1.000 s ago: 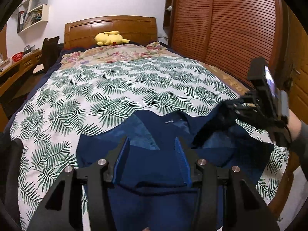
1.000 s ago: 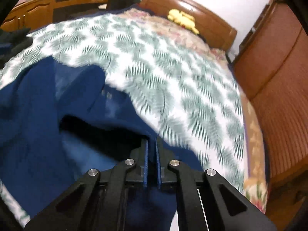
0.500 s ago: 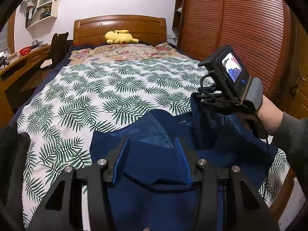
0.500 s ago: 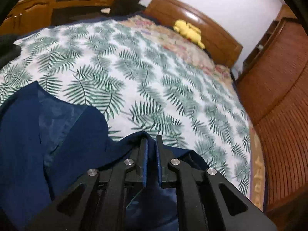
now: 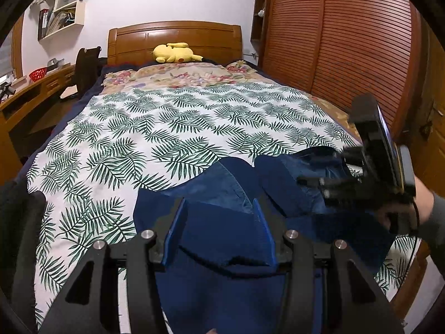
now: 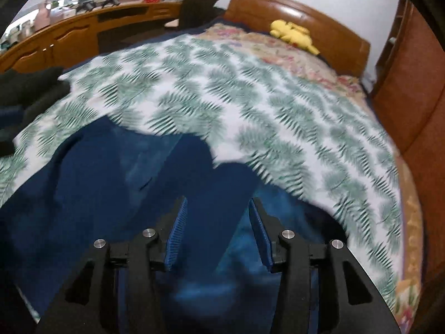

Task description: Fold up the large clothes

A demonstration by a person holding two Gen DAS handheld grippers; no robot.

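A second ago our right hand-held gripper (image 6: 217, 231) had its blue pads pressed together on a fold of the navy garment (image 6: 91, 183); now its jaws are opening, the pads stand well apart, and the cloth lies beneath and ahead of them without being pinched. Half a second ago that gripper was raised over the middle of the garment in the left wrist view; now it sits lower at that view's right edge (image 5: 311, 181), blurred, with the flap it carried laid down. Our left hand-held gripper (image 5: 219, 232) has barely changed: its jaws stay half apart, above the garment's near hem, and no fabric is clamped between them.

The garment lies spread on the leaf-patterned bedspread (image 5: 155, 128), at the foot of the bed, directly under and ahead of both grippers.

Only the left wrist view shows the right gripper's body from outside, the hand (image 5: 422, 203) and grey sleeve behind it, the wall shelves (image 5: 59, 8) and the slatted wardrobe (image 5: 347, 44). Only the right wrist view shows the long wooden desk (image 6: 69, 39) far to the left with its clutter. Both show the yellow plush toy (image 5: 175, 53) by the headboard far ahead.
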